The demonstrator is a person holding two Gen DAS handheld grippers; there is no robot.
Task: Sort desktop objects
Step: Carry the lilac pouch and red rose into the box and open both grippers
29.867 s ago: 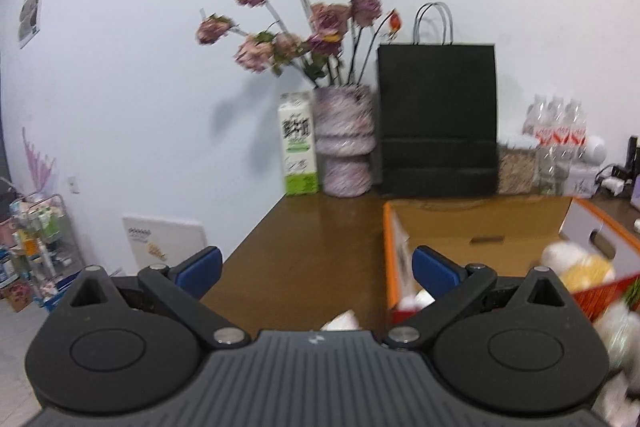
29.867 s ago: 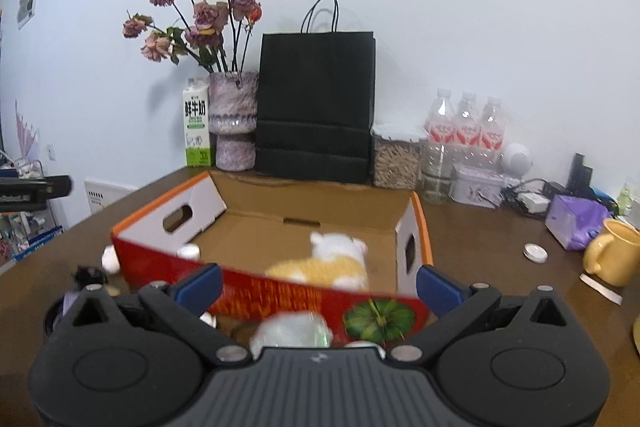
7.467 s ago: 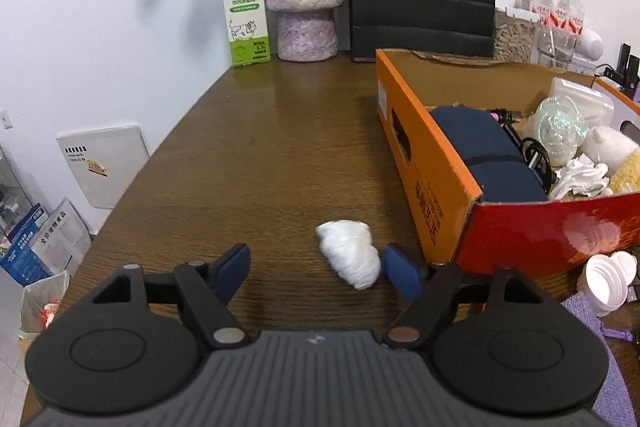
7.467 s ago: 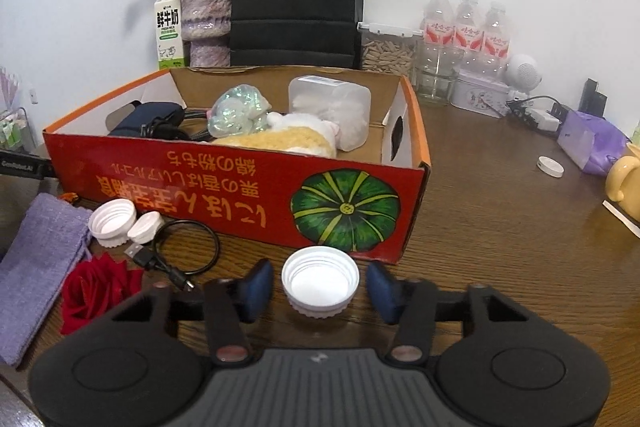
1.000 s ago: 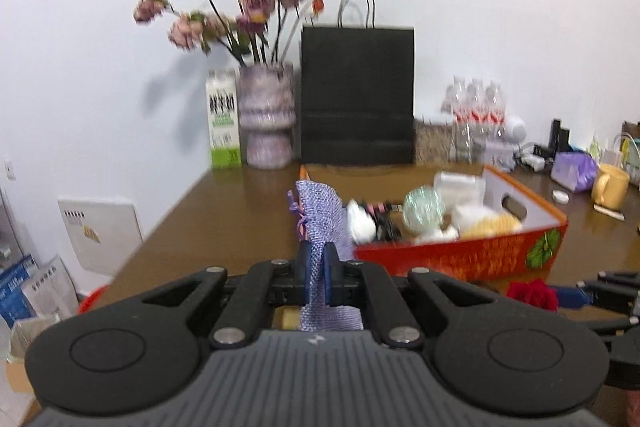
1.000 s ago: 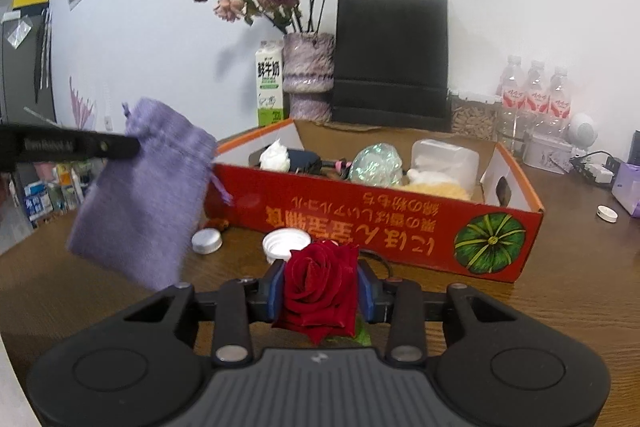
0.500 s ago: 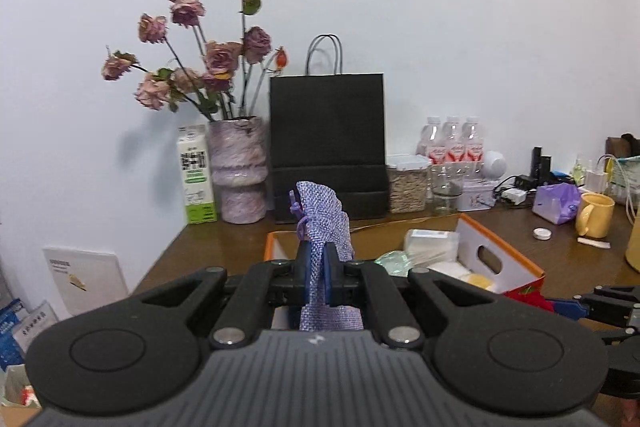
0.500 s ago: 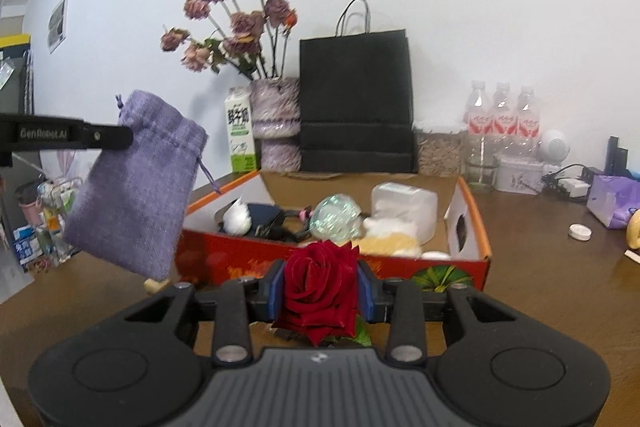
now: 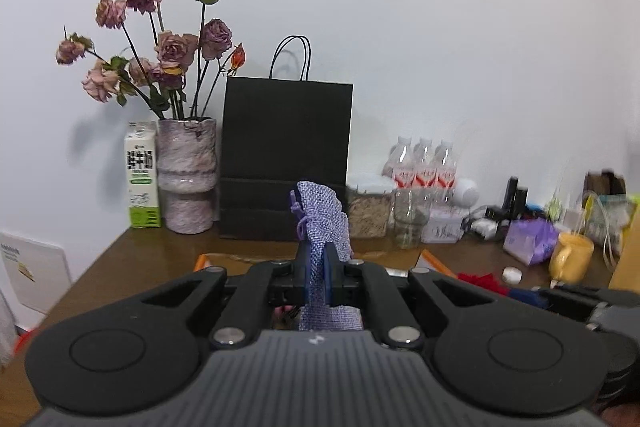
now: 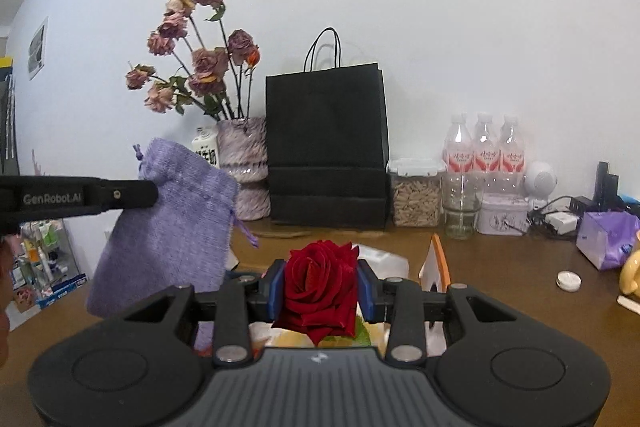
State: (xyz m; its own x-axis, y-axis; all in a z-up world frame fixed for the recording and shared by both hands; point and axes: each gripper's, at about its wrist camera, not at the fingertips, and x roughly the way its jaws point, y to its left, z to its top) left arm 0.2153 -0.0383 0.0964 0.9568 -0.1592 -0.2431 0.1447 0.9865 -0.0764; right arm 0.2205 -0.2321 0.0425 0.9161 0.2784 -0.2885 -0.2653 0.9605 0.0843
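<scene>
We read "GenRobot.AI" on the left gripper, clamped tight on the purple pouch; the right gripper pinches the red rose, both before the black bag.

left tool clamped tight, right tool gripping, both raised

The right gripper and its red rose hide most of the orange box; clutter at the left view's right edge is blurred.

"GenRobot.AI" in grey letters along the side of the left gripper, Chinese characters on the milk carton partly hidden behind the pouch, red labels on the water bottles with print too small to read
</scene>
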